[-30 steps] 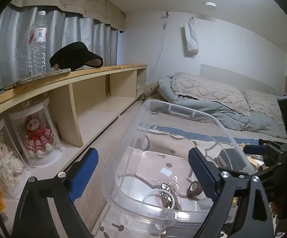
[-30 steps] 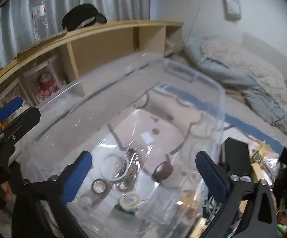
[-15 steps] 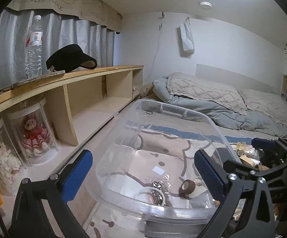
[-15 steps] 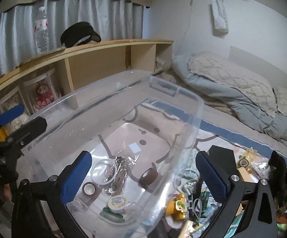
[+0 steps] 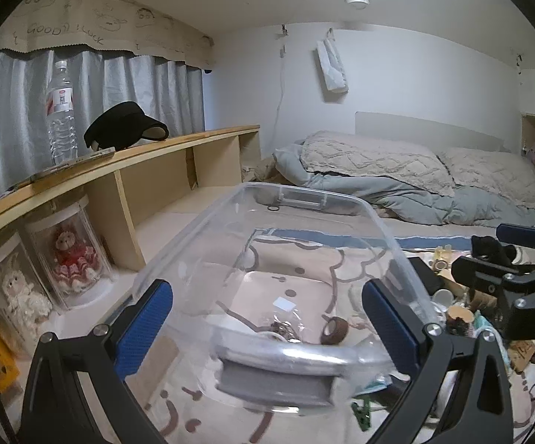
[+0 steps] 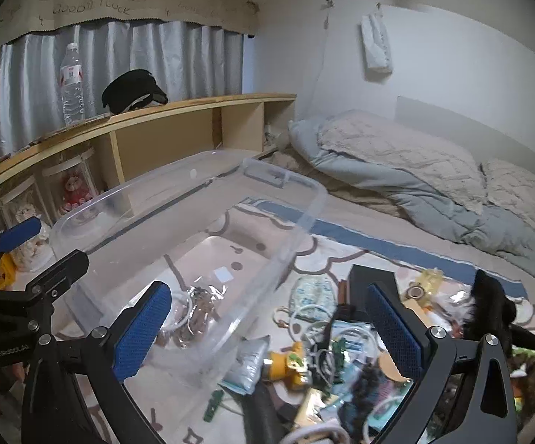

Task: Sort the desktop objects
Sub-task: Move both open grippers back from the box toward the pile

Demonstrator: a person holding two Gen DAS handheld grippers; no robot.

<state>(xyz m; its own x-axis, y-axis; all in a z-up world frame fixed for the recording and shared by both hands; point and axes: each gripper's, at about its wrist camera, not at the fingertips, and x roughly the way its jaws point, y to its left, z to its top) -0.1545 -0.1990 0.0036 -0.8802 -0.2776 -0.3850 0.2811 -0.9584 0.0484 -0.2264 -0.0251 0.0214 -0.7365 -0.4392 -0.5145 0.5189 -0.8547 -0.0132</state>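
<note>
Clear bin sitting at frame centre, clutter pile lying lower right. You're holding left gripper and right gripper spread, empty. Picking one item, avoiding tangled cords.

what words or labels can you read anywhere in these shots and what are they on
"GOOD LUCK", hand-drawn, on the curtain valance above the grey curtains, among cartoon faces.
Small white lettering on the body of the left hand-held gripper, too small to read for sure.
Red and white label on the water bottle on the shelf: print too small to read.
Packets in the clutter on the mat: blurred, unreadable.
</note>
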